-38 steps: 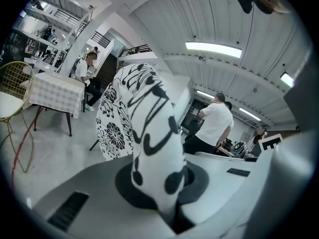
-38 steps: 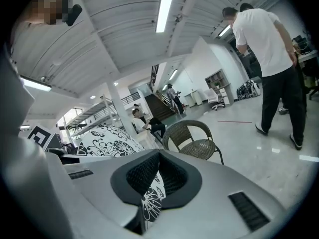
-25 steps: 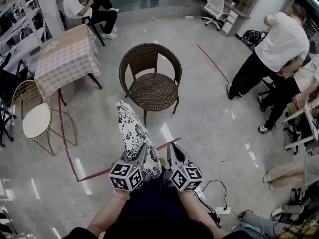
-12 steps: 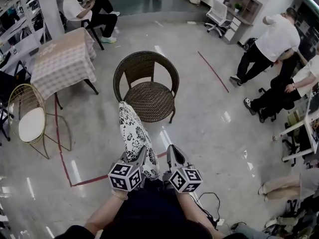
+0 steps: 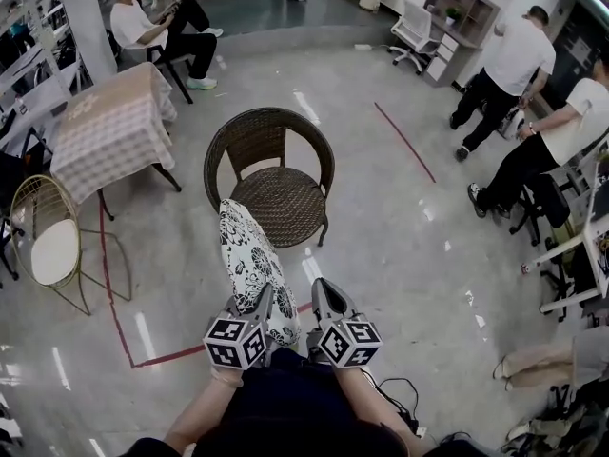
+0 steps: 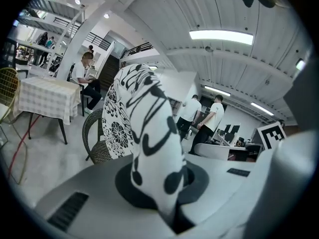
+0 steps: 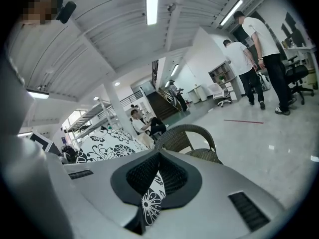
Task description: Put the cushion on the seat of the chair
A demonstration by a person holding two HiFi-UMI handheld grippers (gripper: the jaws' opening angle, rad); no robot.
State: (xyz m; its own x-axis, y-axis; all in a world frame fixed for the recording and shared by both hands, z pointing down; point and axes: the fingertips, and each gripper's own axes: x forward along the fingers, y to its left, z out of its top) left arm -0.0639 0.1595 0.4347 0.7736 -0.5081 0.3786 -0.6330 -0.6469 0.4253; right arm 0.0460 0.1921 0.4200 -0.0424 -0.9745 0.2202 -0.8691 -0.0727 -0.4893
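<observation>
A white cushion with black flower print (image 5: 249, 263) hangs on edge between both grippers, and its far end reaches the front rim of the brown wicker chair (image 5: 274, 190) in the head view. My left gripper (image 5: 261, 305) is shut on the cushion's near edge; in the left gripper view the cushion (image 6: 148, 133) fills the jaws (image 6: 160, 185) and hides most of the chair (image 6: 96, 144). My right gripper (image 5: 322, 298) is shut on a printed corner (image 7: 149, 203). The right gripper view shows the cushion (image 7: 107, 146) at left and the chair (image 7: 192, 136) ahead, its seat bare.
A table with a checked cloth (image 5: 109, 122) and a gold wire chair (image 5: 46, 238) stand at the left, with red tape (image 5: 114, 298) on the floor. A person sits at the far left (image 5: 143, 25). Two people (image 5: 509, 65) stand at the right. A cable (image 5: 402, 393) lies near my feet.
Both grippers and the cushion have moved forward toward the wicker chair, which now sits closer under the cushion's far end. The standing people at the right have shifted away.
</observation>
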